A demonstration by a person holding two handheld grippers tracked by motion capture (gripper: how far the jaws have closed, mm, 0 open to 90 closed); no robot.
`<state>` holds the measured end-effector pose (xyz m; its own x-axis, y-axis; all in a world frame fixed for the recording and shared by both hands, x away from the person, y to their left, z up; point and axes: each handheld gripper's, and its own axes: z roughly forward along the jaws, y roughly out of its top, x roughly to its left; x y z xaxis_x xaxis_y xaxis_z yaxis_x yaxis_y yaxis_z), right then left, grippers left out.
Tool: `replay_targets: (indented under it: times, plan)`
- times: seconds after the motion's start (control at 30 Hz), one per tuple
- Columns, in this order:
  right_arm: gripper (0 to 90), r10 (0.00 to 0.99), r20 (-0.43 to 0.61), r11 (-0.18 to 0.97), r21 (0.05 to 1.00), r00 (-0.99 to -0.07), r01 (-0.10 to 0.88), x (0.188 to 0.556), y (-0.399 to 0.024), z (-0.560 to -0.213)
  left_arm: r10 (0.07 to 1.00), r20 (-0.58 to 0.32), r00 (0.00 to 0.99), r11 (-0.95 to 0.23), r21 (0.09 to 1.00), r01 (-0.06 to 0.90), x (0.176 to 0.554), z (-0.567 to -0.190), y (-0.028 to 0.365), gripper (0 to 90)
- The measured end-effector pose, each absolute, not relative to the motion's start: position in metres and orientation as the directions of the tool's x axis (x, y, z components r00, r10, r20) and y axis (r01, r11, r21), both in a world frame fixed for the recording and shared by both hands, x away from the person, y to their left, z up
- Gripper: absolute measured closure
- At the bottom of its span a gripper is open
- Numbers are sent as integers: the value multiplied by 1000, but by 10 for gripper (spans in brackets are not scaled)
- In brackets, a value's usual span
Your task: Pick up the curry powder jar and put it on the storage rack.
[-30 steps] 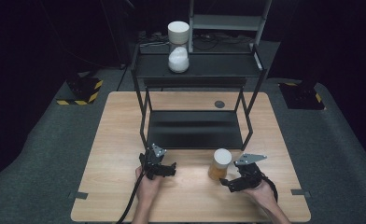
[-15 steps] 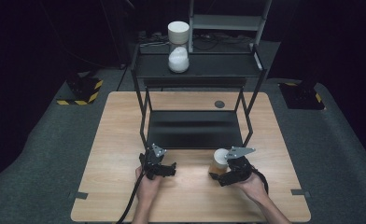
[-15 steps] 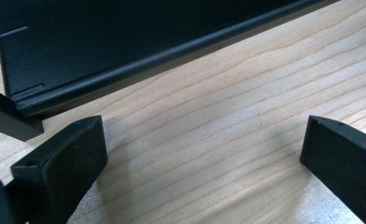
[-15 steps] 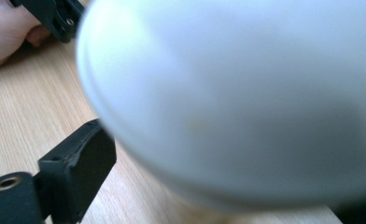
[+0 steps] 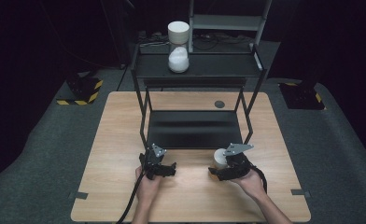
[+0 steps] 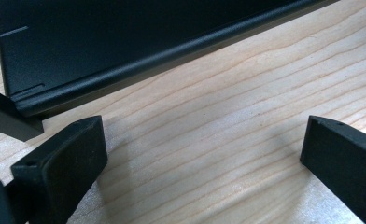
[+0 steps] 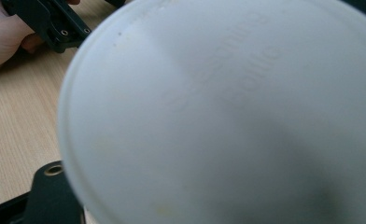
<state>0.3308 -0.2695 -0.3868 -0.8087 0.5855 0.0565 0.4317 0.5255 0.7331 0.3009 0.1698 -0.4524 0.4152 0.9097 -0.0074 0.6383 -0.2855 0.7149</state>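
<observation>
Grippers number two, one in each hand at the near edge of the pale wooden table [image 5: 111, 140]. The right gripper [image 5: 223, 169], at about five o'clock on the tabletop, has just been closing its jaws around the single round jar with a white lid [image 5: 220, 158]; whether the pads already press on it I cannot tell. In the right gripper view that white lid [image 7: 228, 112] looms blurred and very close. The left gripper [image 5: 158, 167], at about seven o'clock, rests with its jaws spread wide over bare wood. One black metal two-tier shelf rack [image 5: 195, 128] stands at twelve o'clock, carrying one white hourglass-shaped timer [image 5: 178, 46] on its upper shelf.
</observation>
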Motion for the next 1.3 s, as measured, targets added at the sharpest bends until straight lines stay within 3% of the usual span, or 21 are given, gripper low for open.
replay_targets:
  times: [0.3, 1.3]
  plan:
    - [320, 601, 41, 518, 740, -798, 428, 327, -269, -387, 910, -7, 415, -286, 715, 638, 301, -452, 170, 4]
    - [333, 627, 4, 511, 753, -779, 414, 316, -262, -386, 910, -7, 415, -286, 715, 638, 301, -452, 170, 4]
